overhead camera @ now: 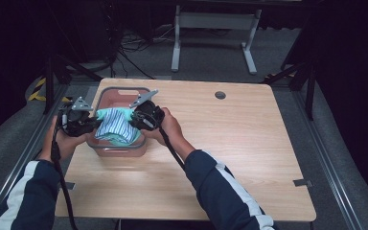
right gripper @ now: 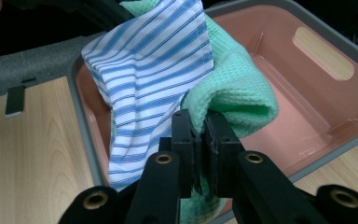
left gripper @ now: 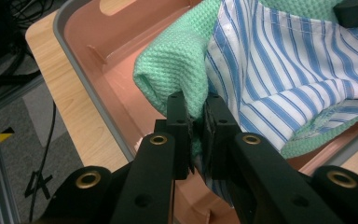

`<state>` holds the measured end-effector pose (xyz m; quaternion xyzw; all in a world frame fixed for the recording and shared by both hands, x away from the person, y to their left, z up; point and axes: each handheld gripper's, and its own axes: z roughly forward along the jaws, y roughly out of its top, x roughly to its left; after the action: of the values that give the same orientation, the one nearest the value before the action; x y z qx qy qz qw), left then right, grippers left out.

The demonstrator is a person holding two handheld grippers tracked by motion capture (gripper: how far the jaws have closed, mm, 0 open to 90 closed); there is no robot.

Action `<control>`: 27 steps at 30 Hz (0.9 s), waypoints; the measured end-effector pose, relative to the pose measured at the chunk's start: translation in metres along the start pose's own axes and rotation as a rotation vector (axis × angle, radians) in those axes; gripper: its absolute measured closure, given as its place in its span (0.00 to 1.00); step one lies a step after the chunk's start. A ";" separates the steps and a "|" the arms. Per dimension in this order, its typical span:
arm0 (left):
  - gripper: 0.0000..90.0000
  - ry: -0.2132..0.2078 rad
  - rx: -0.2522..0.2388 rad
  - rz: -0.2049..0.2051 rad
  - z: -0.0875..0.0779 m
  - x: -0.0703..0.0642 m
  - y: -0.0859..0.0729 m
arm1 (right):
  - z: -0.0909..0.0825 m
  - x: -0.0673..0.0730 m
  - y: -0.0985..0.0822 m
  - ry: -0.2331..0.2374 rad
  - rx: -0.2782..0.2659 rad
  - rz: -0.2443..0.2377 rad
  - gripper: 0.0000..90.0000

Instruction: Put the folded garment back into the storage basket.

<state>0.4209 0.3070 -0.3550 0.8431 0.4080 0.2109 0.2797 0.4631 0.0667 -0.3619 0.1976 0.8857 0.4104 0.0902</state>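
Note:
A folded bundle of a green waffle cloth [overhead camera: 106, 114] [left gripper: 177, 56] [right gripper: 235, 88] and a blue-and-white striped cloth [overhead camera: 115, 125] [left gripper: 284, 70] [right gripper: 154, 79] hangs over a pink bin [overhead camera: 124, 93] [left gripper: 98, 51] [right gripper: 307, 98] with a grey rim. My left gripper [overhead camera: 85, 122] [left gripper: 196, 121] is shut on the bundle's left edge, pinching green and striped fabric. On the bundle's right edge my right gripper [overhead camera: 141, 117] [right gripper: 198, 135] is shut on the green cloth beside the stripes. Both hands hold the bundle raised above the bin's floor.
The bin sits at the left of a light wooden table [overhead camera: 220, 143]. A round grommet hole [overhead camera: 220, 95] lies at the table's back. Cables [overhead camera: 170, 143] trail from the grippers along the person's forearms. A white desk frame [overhead camera: 211, 28] stands on the floor behind.

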 end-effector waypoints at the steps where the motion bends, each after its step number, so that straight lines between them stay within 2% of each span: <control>1: 0.92 0.000 0.001 0.005 0.001 0.000 0.000 | 0.002 -0.001 -0.001 -0.001 0.003 0.002 0.92; 4: 0.92 -0.002 0.008 -0.003 0.005 -0.001 0.000 | 0.006 -0.003 -0.002 -0.005 0.013 0.009 0.92; 8: 0.92 0.014 0.021 0.011 0.012 -0.001 -0.001 | 0.012 -0.005 -0.005 -0.008 0.035 0.009 0.92; 11: 0.92 0.017 0.027 0.001 0.015 -0.001 -0.002 | 0.016 -0.005 -0.005 -0.006 0.047 0.000 0.92; 14: 0.92 0.024 0.052 0.023 0.018 -0.002 -0.001 | 0.020 -0.005 -0.006 -0.002 0.065 -0.011 0.92; 19: 0.91 0.041 0.070 0.037 0.023 -0.004 -0.001 | 0.028 -0.006 -0.007 -0.005 0.101 -0.013 0.91; 22: 0.90 0.035 0.075 0.032 0.025 -0.005 -0.002 | 0.031 -0.006 -0.008 -0.004 0.114 -0.014 0.90; 25: 0.88 0.043 0.065 0.029 0.026 -0.005 -0.003 | 0.032 -0.008 -0.009 0.002 0.114 0.000 0.89; 27: 0.83 0.050 0.068 0.023 0.025 -0.005 -0.003 | 0.033 -0.008 -0.010 0.005 0.116 0.003 0.87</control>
<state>0.4313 0.2968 -0.3766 0.8512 0.4123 0.2211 0.2380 0.4783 0.0801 -0.3904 0.2030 0.9078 0.3590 0.0758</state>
